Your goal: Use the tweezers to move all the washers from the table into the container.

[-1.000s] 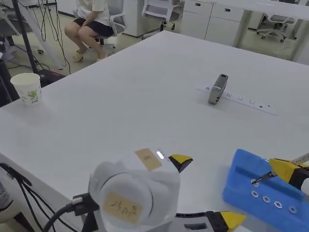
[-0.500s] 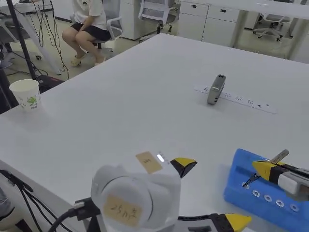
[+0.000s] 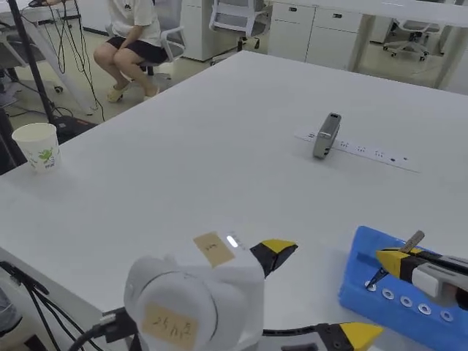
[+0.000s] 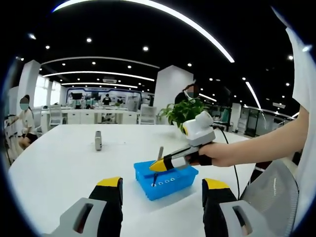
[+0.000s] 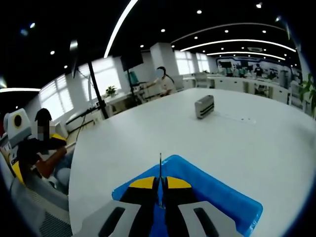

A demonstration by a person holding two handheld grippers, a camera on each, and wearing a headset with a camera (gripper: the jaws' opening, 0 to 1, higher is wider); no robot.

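A blue container (image 3: 351, 281) sits on the white table at the lower right, with several washers (image 3: 406, 301) in a row inside it. My right gripper (image 3: 389, 260) hangs over the container's left part, shut on metal tweezers (image 3: 413, 240) whose tips point down just above the container's floor near the washers. The right gripper view has the tweezers (image 5: 159, 170) running out between the closed yellow jaws of the right gripper (image 5: 159, 184), above the container (image 5: 217, 195). My left gripper (image 3: 318, 292) stands open left of the container with nothing between its fingers. Ahead of the left gripper (image 4: 163, 186) are the container (image 4: 180, 180) and the right gripper (image 4: 160, 166).
A white power strip (image 3: 369, 153) with a grey device (image 3: 327, 134) on it lies at the far middle of the table. A paper cup (image 3: 38, 145) stands near the left edge. Cables (image 3: 36, 300) hang off the near left edge. A person (image 3: 135, 33) sits beyond the table.
My right gripper has come further left over the container, and the tweezers now stand steeper with their tips a little nearer its left end. The left gripper has stayed open and hardly moved.
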